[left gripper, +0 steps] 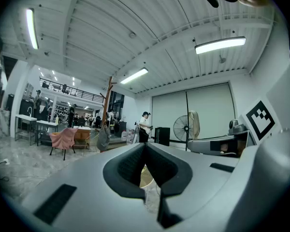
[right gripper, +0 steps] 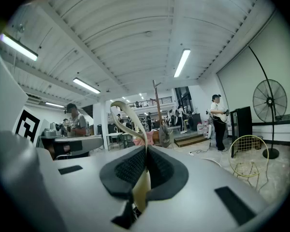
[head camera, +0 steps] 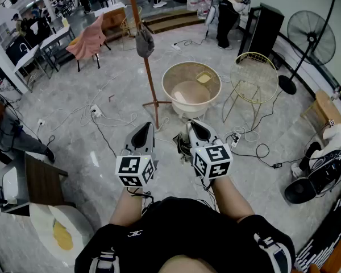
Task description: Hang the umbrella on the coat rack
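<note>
The coat rack [head camera: 150, 78] is a thin brown pole on the floor ahead of me, with a grey bag [head camera: 144, 43] hanging from it. My right gripper [head camera: 192, 125] is shut on a cream strap loop [right gripper: 128, 114] that sticks up past its jaws. A dark bundle [head camera: 182, 145] hangs just left of that gripper, mostly hidden; it looks like the folded umbrella. My left gripper [head camera: 143, 126] is beside it, shut, with nothing between its fingers. The rack also shows far off in the left gripper view [left gripper: 108, 105] and the right gripper view [right gripper: 157, 105].
A round beige tub [head camera: 176, 73] stands right of the rack's foot, a gold wire stool [head camera: 254, 78] beyond it. Cables [head camera: 102, 118] trail over the floor. A standing fan [head camera: 311, 38] is at the far right, a person [head camera: 227, 4] at the back, and a low table [head camera: 42, 181] near left.
</note>
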Tool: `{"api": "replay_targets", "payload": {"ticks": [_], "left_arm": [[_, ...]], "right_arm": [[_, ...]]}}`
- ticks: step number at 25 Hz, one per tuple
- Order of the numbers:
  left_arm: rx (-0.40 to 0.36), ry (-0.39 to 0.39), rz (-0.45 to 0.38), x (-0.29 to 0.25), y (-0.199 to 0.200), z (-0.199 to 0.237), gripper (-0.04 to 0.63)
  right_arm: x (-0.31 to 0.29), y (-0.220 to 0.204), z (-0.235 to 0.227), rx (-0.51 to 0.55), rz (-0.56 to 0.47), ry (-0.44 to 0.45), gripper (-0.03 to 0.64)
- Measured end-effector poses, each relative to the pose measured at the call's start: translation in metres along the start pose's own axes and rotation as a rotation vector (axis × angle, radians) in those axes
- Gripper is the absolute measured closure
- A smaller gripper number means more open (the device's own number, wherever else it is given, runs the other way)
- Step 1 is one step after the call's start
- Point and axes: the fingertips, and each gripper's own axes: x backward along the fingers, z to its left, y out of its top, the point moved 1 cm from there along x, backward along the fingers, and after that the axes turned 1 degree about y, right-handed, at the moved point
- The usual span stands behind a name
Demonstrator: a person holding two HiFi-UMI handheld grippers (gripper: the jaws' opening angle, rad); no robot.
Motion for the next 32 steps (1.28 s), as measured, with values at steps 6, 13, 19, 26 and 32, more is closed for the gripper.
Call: {"api": "replay_targets", "payload": {"ticks": [6, 13, 19, 26, 32], "left_arm": [[0.001, -0.003, 0.01, -0.008, -0.002, 0.014, 0.577], [0.009, 0.007, 0.01, -0.017, -0.002, 0.047, 0.578], [0.008, -0.004, -0.001, -0.02, -0.002, 0.093, 0.578], [-0.035, 0.016, 0.01, -0.031, -0.017, 0.144, 0.578], [-0.002, 0.082, 0.01, -0.03, 0.002, 0.228, 0.578]], "right_arm": [[-0.019, 0.004, 0.004, 0.011, -0.014, -0.004, 0.6], [-0.052, 0.006, 0.016, 0.037, -0.008, -0.001, 0.598], [-0.089, 0.007, 0.039, 0.046, -0.025, -0.01, 0.598], [-0.144, 0.0, 0.051, 0.001, -0.024, 0.004, 0.599], [-0.209, 0.024, 0.081, 0.001, -0.028, 0.021, 0.599]]}}
